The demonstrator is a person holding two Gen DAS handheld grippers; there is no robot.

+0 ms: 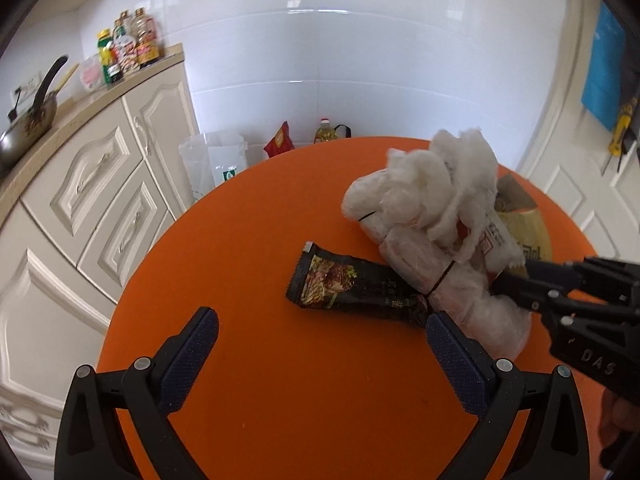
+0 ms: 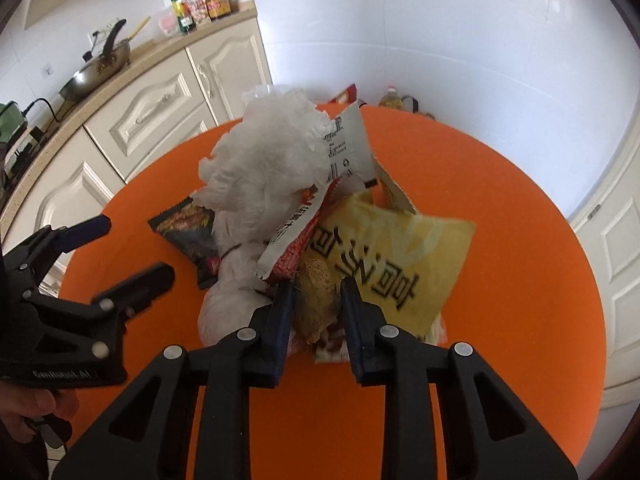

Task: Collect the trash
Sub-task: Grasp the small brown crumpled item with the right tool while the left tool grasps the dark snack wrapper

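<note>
On the round orange table (image 1: 280, 380) lies a small heap of trash: a crumpled white bag (image 2: 264, 168), a black wrapper (image 1: 352, 286), a yellow packet (image 2: 400, 256) and a red-and-white wrapper (image 2: 296, 236), all touching or overlapping each other. The right gripper (image 2: 316, 304) comes down on the near edge of the heap, and its jaws are clenched on the crumpled brownish lower edge of the yellow packet. The left gripper (image 1: 320, 344) hangs over the bare table with its jaws wide apart and nothing between them; its right finger (image 1: 452, 356) is just beside the end of the black wrapper. Behind the table stand cream cabinets (image 1: 92, 200) with a pan (image 1: 28, 128) and bottles (image 1: 128, 44) on top.
</note>
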